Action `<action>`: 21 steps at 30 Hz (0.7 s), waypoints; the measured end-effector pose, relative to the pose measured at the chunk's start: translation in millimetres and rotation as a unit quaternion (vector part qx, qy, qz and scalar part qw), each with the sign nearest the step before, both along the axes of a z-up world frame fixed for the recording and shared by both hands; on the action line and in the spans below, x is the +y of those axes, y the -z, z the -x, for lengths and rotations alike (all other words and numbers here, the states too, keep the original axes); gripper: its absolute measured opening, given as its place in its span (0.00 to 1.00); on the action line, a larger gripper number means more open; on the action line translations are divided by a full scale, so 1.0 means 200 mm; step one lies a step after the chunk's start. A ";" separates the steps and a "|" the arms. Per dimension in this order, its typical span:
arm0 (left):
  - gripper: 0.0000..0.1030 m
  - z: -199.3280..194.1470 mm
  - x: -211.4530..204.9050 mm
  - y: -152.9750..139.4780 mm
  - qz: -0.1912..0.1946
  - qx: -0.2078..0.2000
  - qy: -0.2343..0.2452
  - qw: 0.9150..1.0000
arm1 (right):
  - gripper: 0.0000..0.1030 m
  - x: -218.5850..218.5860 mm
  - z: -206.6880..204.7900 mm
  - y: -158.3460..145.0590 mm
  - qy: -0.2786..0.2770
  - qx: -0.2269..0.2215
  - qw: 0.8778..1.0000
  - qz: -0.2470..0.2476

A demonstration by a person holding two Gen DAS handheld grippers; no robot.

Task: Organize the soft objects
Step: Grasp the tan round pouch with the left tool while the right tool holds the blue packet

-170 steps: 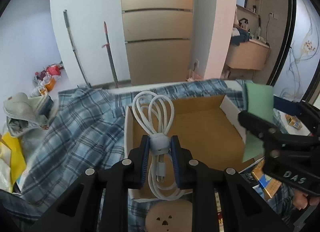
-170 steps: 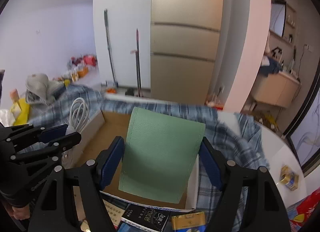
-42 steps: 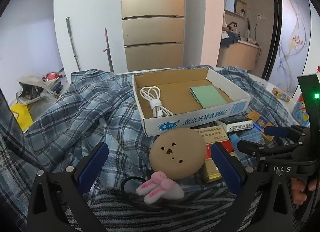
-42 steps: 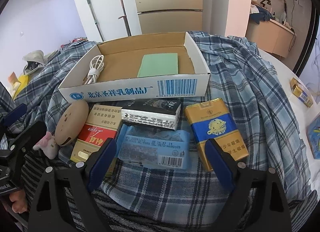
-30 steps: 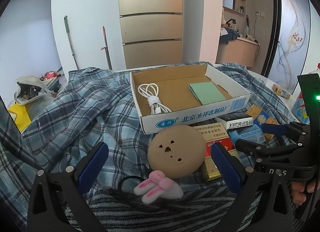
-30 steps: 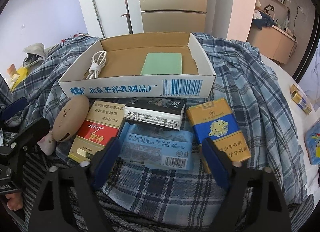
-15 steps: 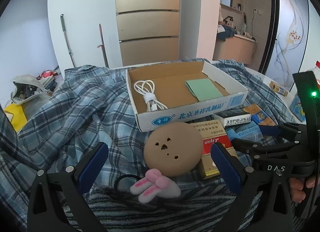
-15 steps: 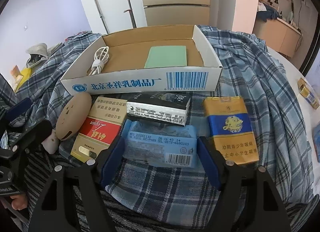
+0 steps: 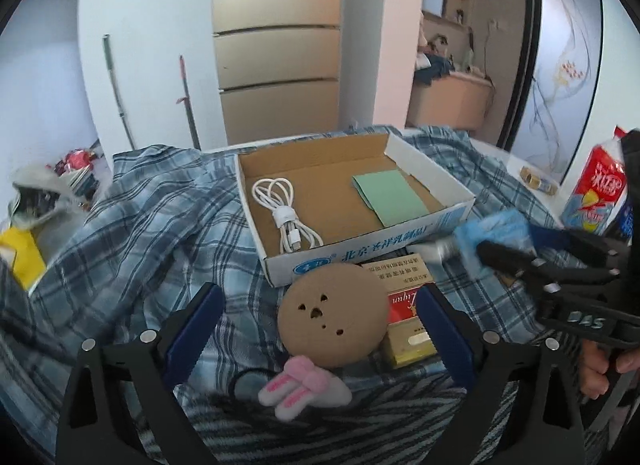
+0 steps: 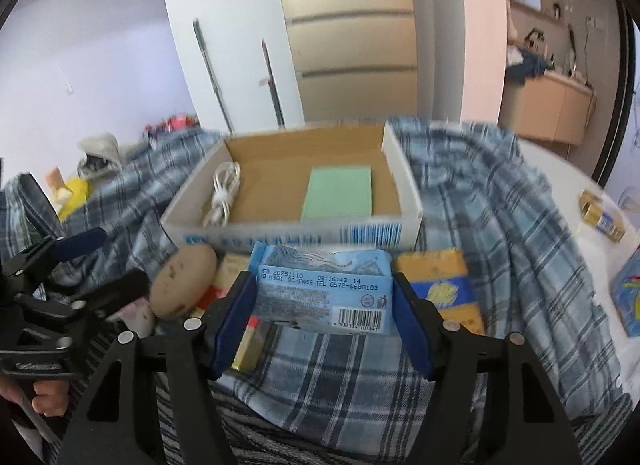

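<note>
Right gripper (image 10: 324, 305): my jaws have just closed in; pads now clamp the blue tissue pack (image 10: 322, 295), lifted in front of the cardboard box (image 10: 400, 169)
Left gripper (image 9: 320, 329): I hold it wide, nothing gripped; round tan plush (image 9: 334, 315) lies between the fingers
Box: white cable (image 9: 286, 215), green cloth (image 9: 390, 195) inside

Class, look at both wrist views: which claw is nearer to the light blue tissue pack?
Right. The right claw has been closing and now grips the light blue tissue pack between its pads. The left claw hangs open apart from it, over the round tan plush.
</note>
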State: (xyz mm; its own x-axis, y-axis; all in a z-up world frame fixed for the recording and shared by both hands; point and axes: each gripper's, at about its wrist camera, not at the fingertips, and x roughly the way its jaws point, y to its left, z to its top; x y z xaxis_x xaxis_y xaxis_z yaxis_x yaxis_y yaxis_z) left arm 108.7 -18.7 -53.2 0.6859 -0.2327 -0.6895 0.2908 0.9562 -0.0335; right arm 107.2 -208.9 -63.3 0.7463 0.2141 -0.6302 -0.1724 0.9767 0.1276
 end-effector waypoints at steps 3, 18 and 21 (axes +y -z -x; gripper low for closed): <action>0.91 -0.09 0.00 0.03 0.017 0.052 0.006 0.998 | 0.64 0.00 0.03 -0.04 0.005 -0.024 1.000 0.003; 0.83 -0.27 0.07 0.22 0.108 0.177 0.007 0.978 | 0.64 -0.01 0.01 -0.02 0.001 -0.010 1.000 -0.002; 0.83 -0.28 0.08 0.24 0.109 0.192 0.009 0.975 | 0.64 -0.01 0.01 -0.02 0.001 -0.007 1.000 -0.003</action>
State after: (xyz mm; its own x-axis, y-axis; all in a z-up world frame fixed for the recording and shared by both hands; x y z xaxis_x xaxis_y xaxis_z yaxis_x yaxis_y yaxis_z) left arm 165.2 -1.7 -101.0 0.3814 -0.4124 -0.8273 0.2328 0.9090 -0.3457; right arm 105.9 -211.8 -59.7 0.7562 0.2153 -0.6178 -0.1716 0.9765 0.1303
